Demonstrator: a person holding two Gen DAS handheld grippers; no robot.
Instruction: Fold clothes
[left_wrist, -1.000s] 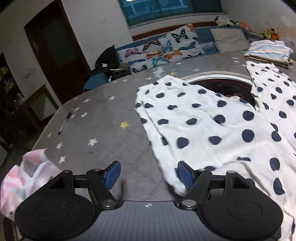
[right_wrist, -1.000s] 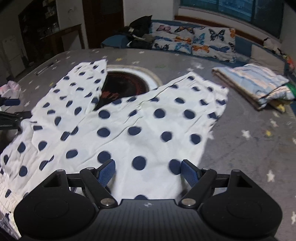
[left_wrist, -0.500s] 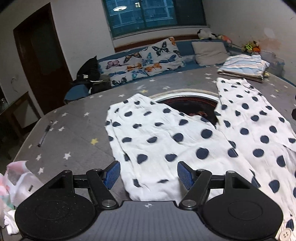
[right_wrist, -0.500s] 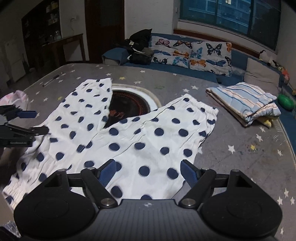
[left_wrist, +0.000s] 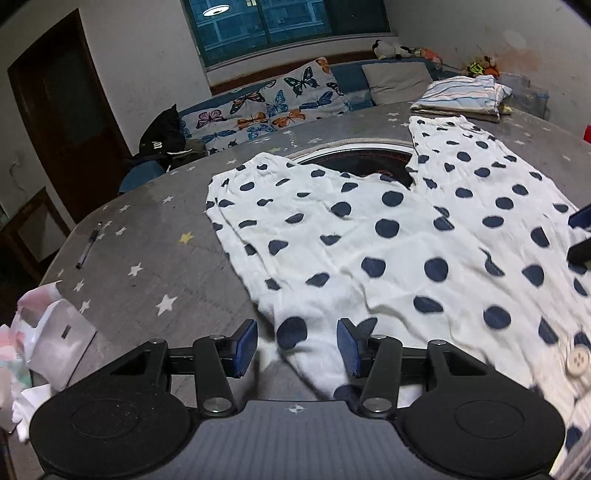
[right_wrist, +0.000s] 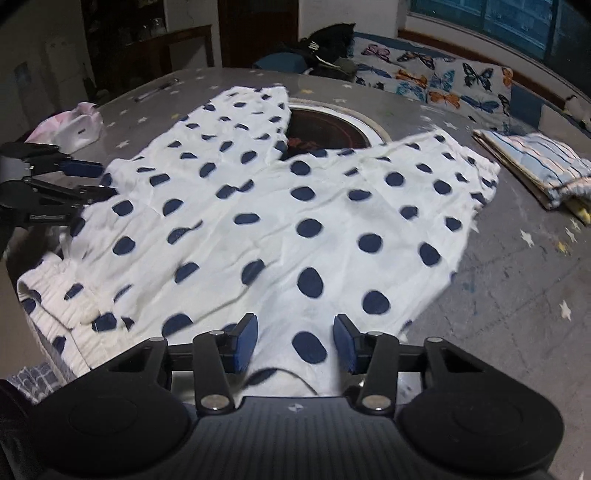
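Both grippers, left gripper (left_wrist: 297, 345) and right gripper (right_wrist: 294, 341), angled down, jaws closing around polka-dot trousers (right_wrist: 295, 221), seemingly ungripped.

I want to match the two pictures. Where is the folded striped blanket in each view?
Left wrist view: the folded striped blanket lies at the upper right, on the far edge of the grey star-patterned table.
Right wrist view: it lies at the right edge, beyond the white polka-dot trousers.
Shared landmark: the round dark opening in the middle of the table.
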